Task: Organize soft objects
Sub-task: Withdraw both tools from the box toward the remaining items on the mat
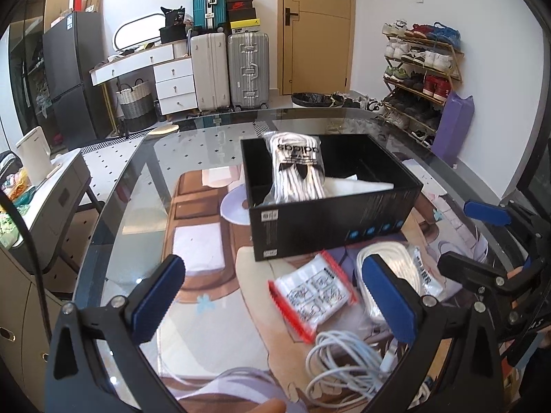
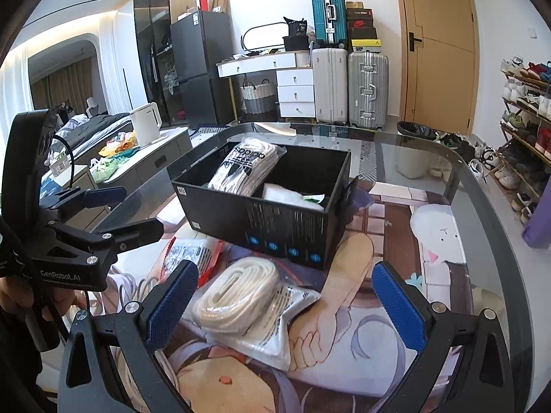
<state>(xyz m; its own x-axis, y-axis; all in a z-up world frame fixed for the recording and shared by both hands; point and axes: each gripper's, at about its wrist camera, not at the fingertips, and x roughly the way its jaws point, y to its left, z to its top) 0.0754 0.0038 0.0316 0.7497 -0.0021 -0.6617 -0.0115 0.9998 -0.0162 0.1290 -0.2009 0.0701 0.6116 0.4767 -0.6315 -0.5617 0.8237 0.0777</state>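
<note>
My right gripper [image 2: 286, 303] hangs spread over the bagged white socks [image 2: 241, 299], lying just before the black box [image 2: 275, 206] — I'd straddle the bundle squarely; left gripper [image 1: 275, 303] gapes empty too.

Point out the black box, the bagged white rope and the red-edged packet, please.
black box [image 2: 275, 223]: right wrist view, printed front wall.
bagged white rope [image 2: 237, 292]: right wrist view, coil's middle.
red-edged packet [image 1: 315, 294]: left wrist view, printed face.
</note>
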